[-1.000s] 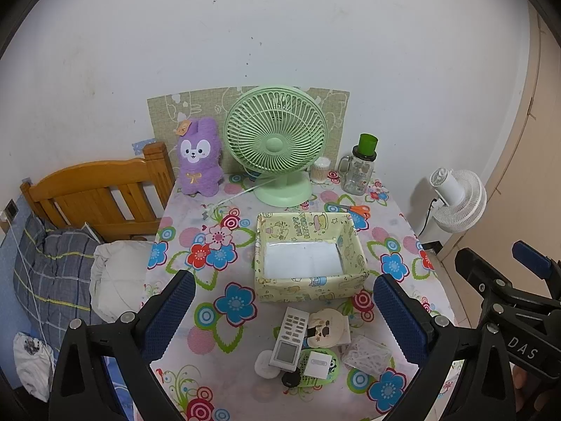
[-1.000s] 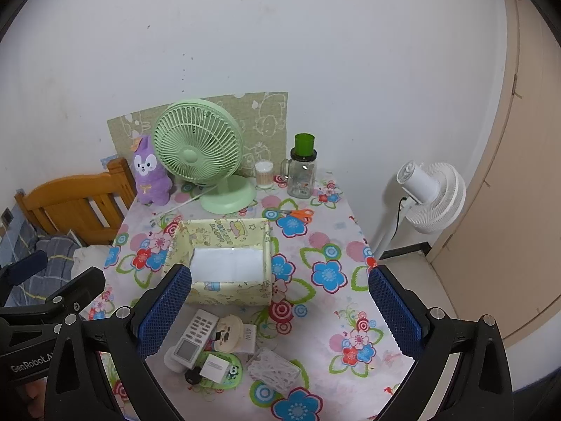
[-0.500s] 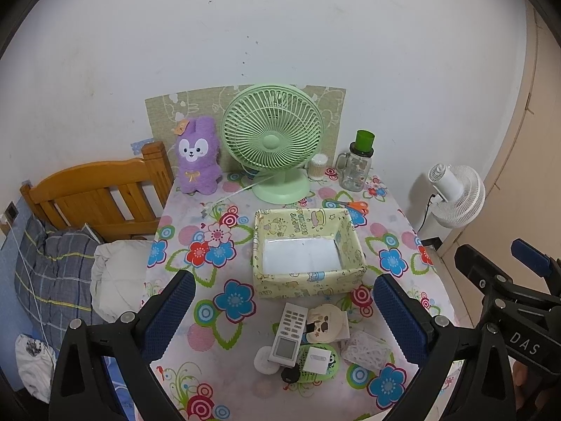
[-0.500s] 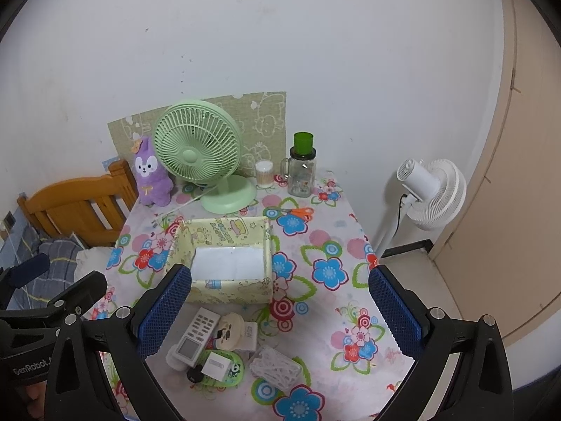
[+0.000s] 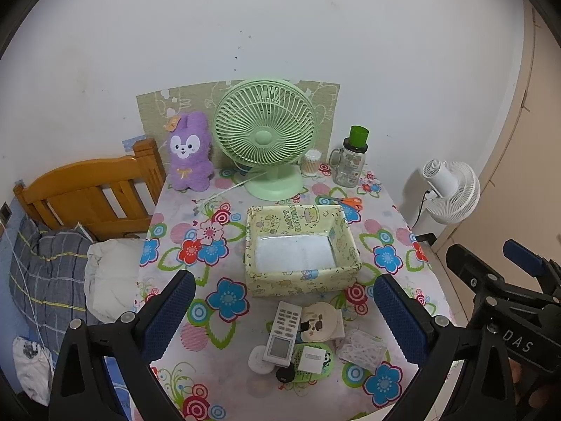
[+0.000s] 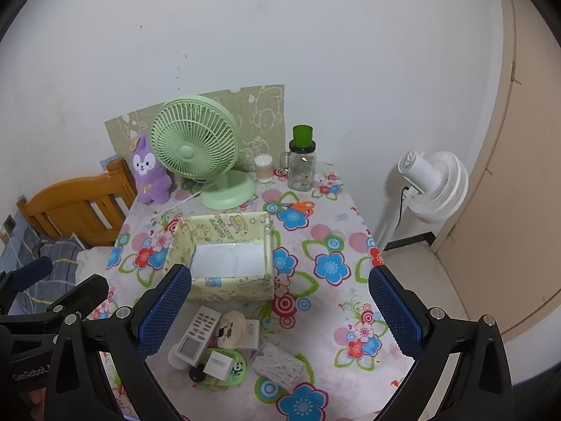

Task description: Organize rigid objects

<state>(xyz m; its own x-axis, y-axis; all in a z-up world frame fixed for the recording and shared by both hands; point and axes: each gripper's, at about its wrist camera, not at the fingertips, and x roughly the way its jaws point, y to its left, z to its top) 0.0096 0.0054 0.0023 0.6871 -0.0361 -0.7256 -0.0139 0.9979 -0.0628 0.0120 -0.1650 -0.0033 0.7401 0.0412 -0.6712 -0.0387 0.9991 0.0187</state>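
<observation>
a: left wrist view. the left gripper (image 5: 282,310) is hovering over the table (image 5: 182,333), fingers spread wide, grasping nothing. the yellow box (image 5: 301,280) is sitting mid-table; the white remote (image 5: 283,333) is lying at its 6 o'clock among small items.

b: right wrist view. the right gripper (image 6: 278,307) is hanging released too, nothing between its pads. the remote is lying at 7 o'clock of the box, the clear tray (image 6: 278,365) at 5 o'clock of the remote.

Your right gripper (image 5: 519,342) reads "DAS"; your left gripper (image 6: 31,372) "GenRobot"; the white charger block (image 6: 251,329) "45W"; the yellow box (image 5: 301,219) "HAPPY".
</observation>
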